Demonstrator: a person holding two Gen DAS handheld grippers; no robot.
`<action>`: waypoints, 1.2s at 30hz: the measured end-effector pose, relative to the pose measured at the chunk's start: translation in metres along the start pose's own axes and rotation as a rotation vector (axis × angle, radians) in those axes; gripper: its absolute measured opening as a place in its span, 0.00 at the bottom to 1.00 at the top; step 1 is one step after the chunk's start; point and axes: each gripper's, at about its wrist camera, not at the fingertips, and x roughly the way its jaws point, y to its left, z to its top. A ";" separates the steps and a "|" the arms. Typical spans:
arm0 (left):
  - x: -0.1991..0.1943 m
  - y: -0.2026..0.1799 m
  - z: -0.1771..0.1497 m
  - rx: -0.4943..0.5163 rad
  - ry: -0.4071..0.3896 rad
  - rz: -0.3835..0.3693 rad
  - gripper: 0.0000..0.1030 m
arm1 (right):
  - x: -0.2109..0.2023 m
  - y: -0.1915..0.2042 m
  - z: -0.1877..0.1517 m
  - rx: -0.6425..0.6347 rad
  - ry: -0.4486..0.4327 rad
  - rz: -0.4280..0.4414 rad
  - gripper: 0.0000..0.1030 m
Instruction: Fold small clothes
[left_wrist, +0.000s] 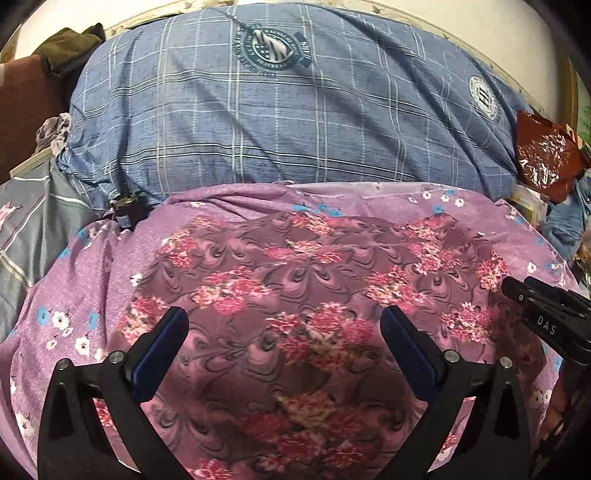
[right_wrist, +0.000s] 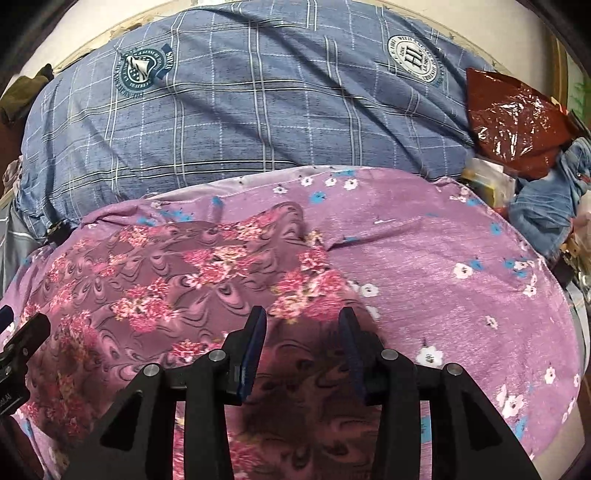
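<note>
A mauve garment (left_wrist: 295, 266) printed with pink flower clusters lies spread flat on a lilac bed sheet (left_wrist: 55, 321). My left gripper (left_wrist: 284, 314) hovers over the garment's middle, jaws wide open with nothing between them. In the right wrist view the same garment (right_wrist: 184, 266) fills the left half, its right edge running down the centre. My right gripper (right_wrist: 303, 314) stands partly open above that edge, its pads apart and clear of the cloth. The right gripper's tip (left_wrist: 546, 314) shows at the right of the left wrist view, and the left gripper's tip (right_wrist: 22, 336) at the far left of the right wrist view.
A bulky blue checked pillow (left_wrist: 277, 122) lies behind the sheet. A red plastic bag (right_wrist: 513, 118) and denim cloth (right_wrist: 543, 199) sit at the right. Grey striped fabric (left_wrist: 26, 229) and an olive cloth (left_wrist: 70, 44) are at the left.
</note>
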 end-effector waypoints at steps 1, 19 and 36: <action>0.001 -0.002 0.000 0.003 0.002 -0.004 1.00 | 0.001 -0.001 0.000 0.001 0.003 -0.001 0.41; 0.026 -0.019 -0.007 0.027 0.075 0.034 1.00 | 0.008 -0.062 0.000 0.132 0.031 0.018 0.46; -0.020 0.062 -0.014 -0.124 0.031 0.174 1.00 | -0.003 -0.002 0.005 0.046 -0.045 0.152 0.47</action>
